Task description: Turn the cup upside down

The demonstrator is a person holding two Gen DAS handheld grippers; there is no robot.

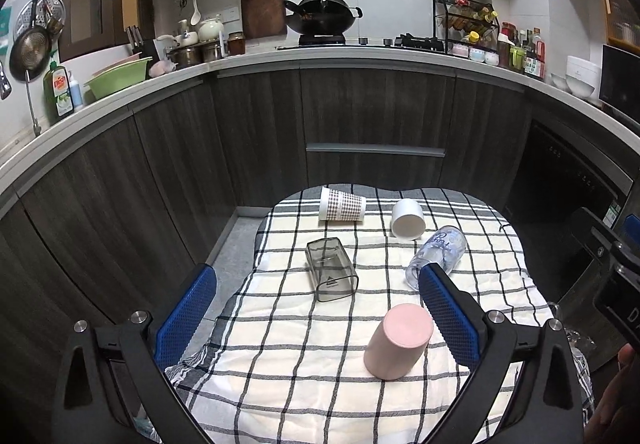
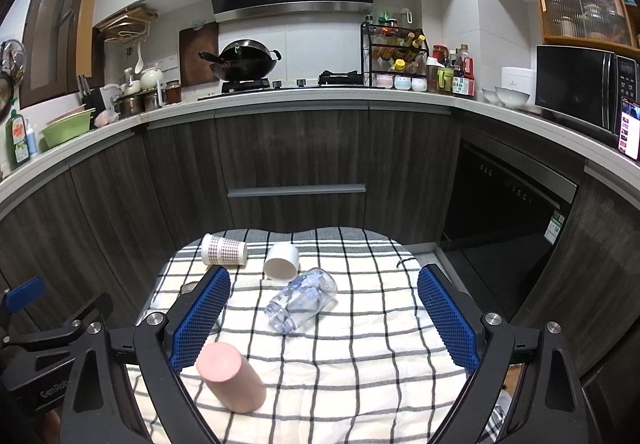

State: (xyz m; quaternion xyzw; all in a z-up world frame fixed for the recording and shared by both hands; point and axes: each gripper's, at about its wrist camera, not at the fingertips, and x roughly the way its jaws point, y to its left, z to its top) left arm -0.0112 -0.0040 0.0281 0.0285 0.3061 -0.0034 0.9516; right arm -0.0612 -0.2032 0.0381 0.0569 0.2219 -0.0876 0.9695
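A pink cup (image 1: 399,340) stands upside down on the checked cloth (image 1: 304,364), near my left gripper's right finger; it also shows in the right wrist view (image 2: 231,376). A smoky square cup (image 1: 331,269) lies on its side mid-cloth. A checked paper cup (image 1: 342,204) (image 2: 223,250), a white cup (image 1: 408,218) (image 2: 282,261) and a clear printed bottle (image 1: 437,256) (image 2: 301,299) lie on their sides farther back. My left gripper (image 1: 316,318) is open and empty above the cloth. My right gripper (image 2: 323,318) is open and empty too.
The cloth covers a small table in front of dark wooden kitchen cabinets (image 1: 372,116). The right gripper's body (image 1: 612,268) shows at the left view's right edge, the left gripper's body (image 2: 44,344) at the right view's left edge. A dishwasher (image 2: 508,204) stands to the right.
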